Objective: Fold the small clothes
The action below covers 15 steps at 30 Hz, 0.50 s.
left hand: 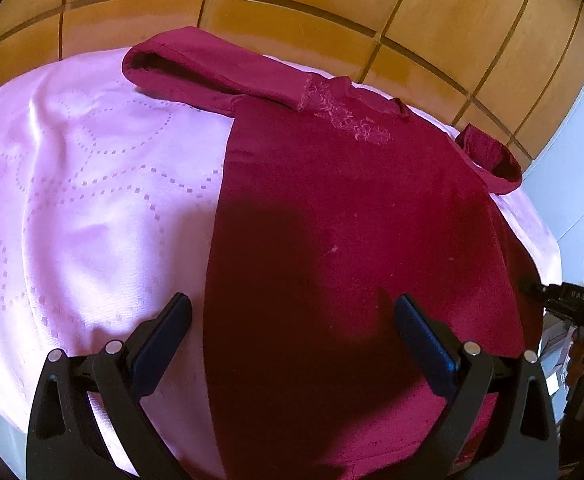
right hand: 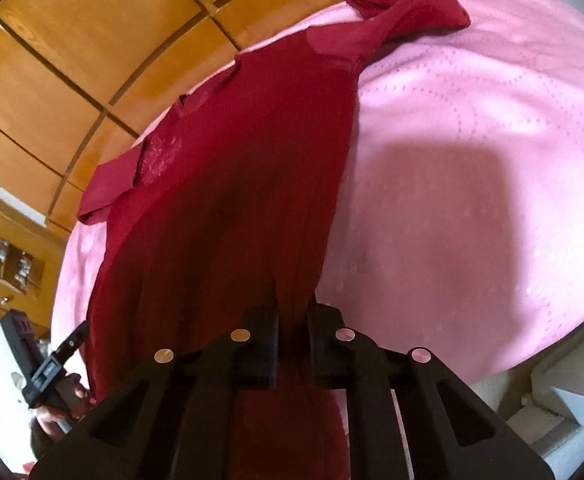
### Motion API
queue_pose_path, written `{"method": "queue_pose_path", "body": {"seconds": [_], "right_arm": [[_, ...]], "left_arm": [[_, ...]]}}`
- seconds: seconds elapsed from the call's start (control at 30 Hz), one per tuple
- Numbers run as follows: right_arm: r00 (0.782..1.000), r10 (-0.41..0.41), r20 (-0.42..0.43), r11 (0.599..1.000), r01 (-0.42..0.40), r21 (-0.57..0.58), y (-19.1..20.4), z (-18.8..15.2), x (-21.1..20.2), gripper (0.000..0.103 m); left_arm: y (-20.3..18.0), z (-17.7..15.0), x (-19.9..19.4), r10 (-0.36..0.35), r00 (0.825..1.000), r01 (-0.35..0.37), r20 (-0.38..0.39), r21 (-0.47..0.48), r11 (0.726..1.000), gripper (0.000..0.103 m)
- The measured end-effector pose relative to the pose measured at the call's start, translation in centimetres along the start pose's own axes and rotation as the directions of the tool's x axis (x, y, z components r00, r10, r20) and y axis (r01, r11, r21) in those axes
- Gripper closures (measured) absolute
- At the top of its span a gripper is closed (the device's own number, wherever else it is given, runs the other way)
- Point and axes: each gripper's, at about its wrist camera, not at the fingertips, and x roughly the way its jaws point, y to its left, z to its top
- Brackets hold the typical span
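Observation:
A dark red long-sleeved garment (left hand: 331,208) with pink embroidery near the collar lies spread on a pink tablecloth (left hand: 84,184). Its collar is at the far side and its hem is near me. My left gripper (left hand: 292,320) is open and hovers over the hem, with the garment's left edge between its fingers. My right gripper (right hand: 292,332) is shut on the garment's (right hand: 244,160) hem edge, with the cloth pinched between its fingers. The right gripper also shows at the right edge of the left wrist view (left hand: 571,300).
The pink cloth (right hand: 471,180) covers a round table. Orange tiled floor (left hand: 292,4) lies beyond it. A wooden shelf unit (right hand: 8,256) stands at the left of the right wrist view. A grey wall (left hand: 571,168) is to the right.

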Motion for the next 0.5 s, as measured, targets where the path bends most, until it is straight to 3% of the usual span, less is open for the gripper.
{"method": "queue_pose_path", "body": {"seconds": [0.13,0.2,0.3,0.37,0.4,0.47,0.5], "right_arm": [[0.981,-0.166,0.1,0.985,0.17,-0.04,-0.8,0.9,-2.2,0.094],[0.977,-0.185,0.103,0.983,0.186,0.005,-2.3,1.2,-2.7,0.094],[0.982,-0.182,0.042,0.982,0.18,0.051,-4.2,1.1,-1.8,0.094],[0.98,-0.196,0.021,0.98,0.196,0.038,-4.2,0.8,-0.9,0.089],[0.978,-0.208,0.033,0.978,0.208,0.01,-3.8,0.9,-0.9,0.082],[0.96,-0.27,0.081,0.96,0.275,-0.055,-2.5,1.2,-1.4,0.033],[0.944,-0.308,0.121,0.945,0.319,-0.077,-1.9,1.2,-1.9,0.032]], "left_arm": [[0.3,-0.1,-0.2,-0.004,1.0,0.004,-0.003,-0.011,1.0,0.002],[0.3,-0.2,-0.2,-0.001,1.0,0.001,-0.009,-0.009,1.0,0.002],[0.0,-0.4,-0.1,0.012,1.0,-0.012,-0.015,0.005,1.0,0.002],[-0.1,-0.4,0.0,0.024,1.0,-0.023,-0.017,0.021,0.999,0.002],[-0.1,-0.4,-0.1,0.025,1.0,-0.024,-0.018,0.024,0.999,0.002],[0.2,-0.2,-0.2,0.017,1.0,-0.017,-0.018,0.013,1.0,0.002],[0.3,-0.2,-0.2,0.012,1.0,-0.012,-0.015,0.003,1.0,0.002]]}}
